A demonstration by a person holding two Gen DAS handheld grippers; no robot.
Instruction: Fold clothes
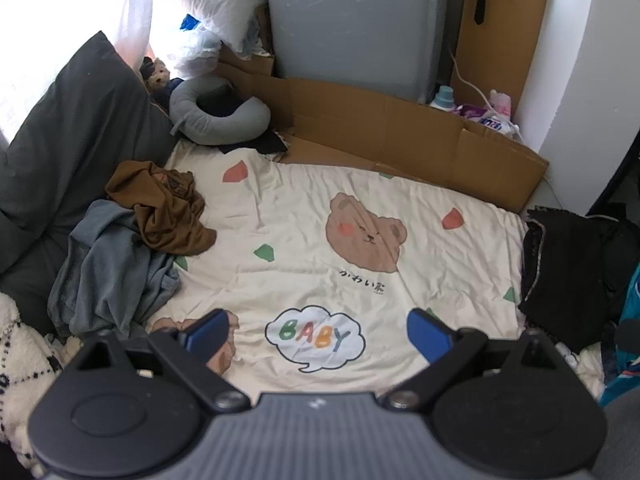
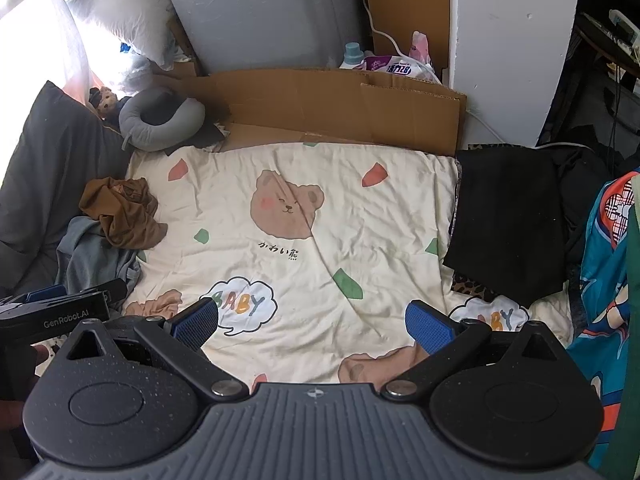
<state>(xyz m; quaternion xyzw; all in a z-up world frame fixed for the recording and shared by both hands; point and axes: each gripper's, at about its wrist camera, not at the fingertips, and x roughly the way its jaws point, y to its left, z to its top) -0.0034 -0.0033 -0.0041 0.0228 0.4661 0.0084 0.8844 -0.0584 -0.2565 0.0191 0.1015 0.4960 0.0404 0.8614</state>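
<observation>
A crumpled brown garment [image 1: 164,208] [image 2: 122,212] lies on a rumpled grey-blue garment [image 1: 112,276] [image 2: 92,256] at the left edge of the cream bear-print blanket [image 1: 320,248] [image 2: 320,220]. A folded black garment [image 1: 560,264] [image 2: 508,224] rests at the blanket's right edge. My left gripper [image 1: 318,334] hovers open above the blanket's near part, holding nothing. My right gripper [image 2: 312,324] is likewise open and empty over the near edge. The left gripper's body [image 2: 56,312] shows at the far left of the right wrist view.
A dark grey pillow [image 1: 68,160] and a grey neck pillow [image 1: 220,116] sit at the back left. Flattened cardboard [image 1: 400,128] and a grey cabinet [image 1: 352,20] stand behind the blanket. Bottles [image 2: 354,54] sit by the white wall. A blue patterned fabric [image 2: 604,280] hangs at right.
</observation>
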